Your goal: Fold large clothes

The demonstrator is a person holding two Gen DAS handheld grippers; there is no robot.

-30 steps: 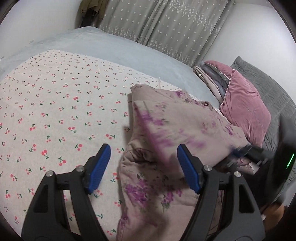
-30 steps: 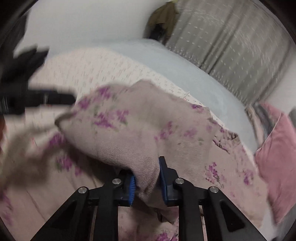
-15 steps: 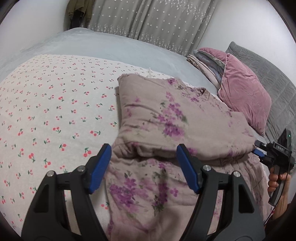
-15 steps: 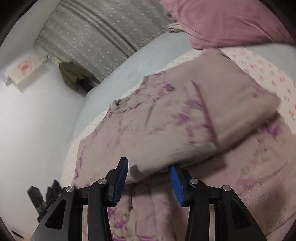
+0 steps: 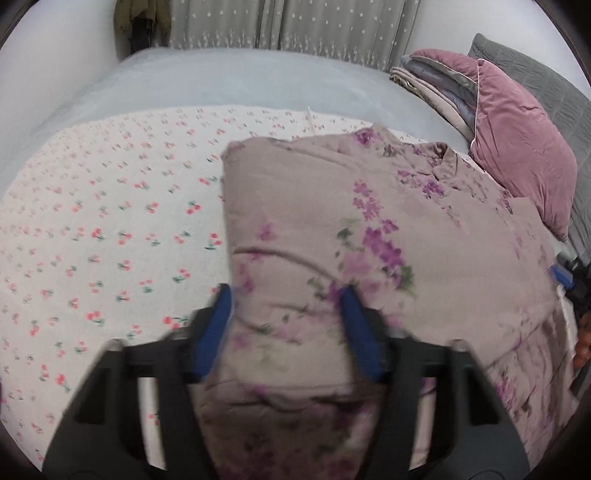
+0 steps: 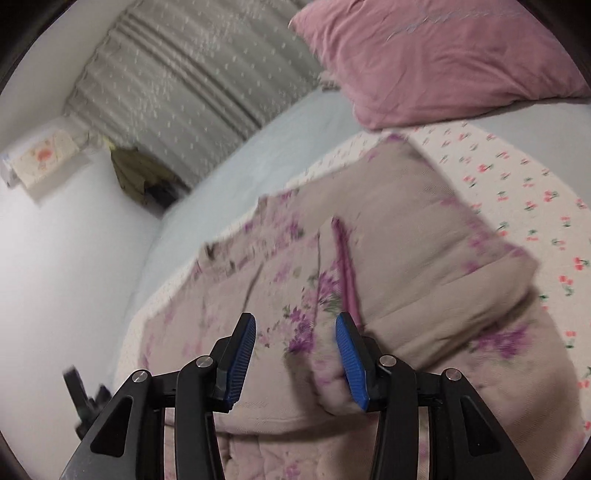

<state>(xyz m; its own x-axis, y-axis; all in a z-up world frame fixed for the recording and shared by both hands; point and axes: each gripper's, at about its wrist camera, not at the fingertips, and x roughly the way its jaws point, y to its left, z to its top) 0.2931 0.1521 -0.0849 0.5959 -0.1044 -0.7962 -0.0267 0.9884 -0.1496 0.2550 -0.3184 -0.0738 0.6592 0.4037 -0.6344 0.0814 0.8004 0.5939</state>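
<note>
A large beige padded garment with purple flowers [image 5: 369,236] lies folded over itself on the cherry-print sheet [image 5: 110,221]. My left gripper [image 5: 286,328] is open, low over the garment's near left edge, with cloth between its blue pads. My right gripper [image 6: 295,358] is open and empty just above the garment [image 6: 424,258], next to the folded-over flap. The right gripper also shows at the right edge of the left wrist view [image 5: 565,277]. The left gripper shows at the lower left of the right wrist view [image 6: 85,398].
A pink velvet pillow [image 5: 517,147] and a stack of folded blankets [image 5: 436,85] lie at the head of the bed. A pale blue sheet [image 5: 221,81] covers the far side. Grey dotted curtains [image 5: 314,29] and a white wall stand behind.
My right gripper let go of the garment flap, which now lies folded across the garment, and opened wide. My left gripper moved forward onto the garment's edge.
</note>
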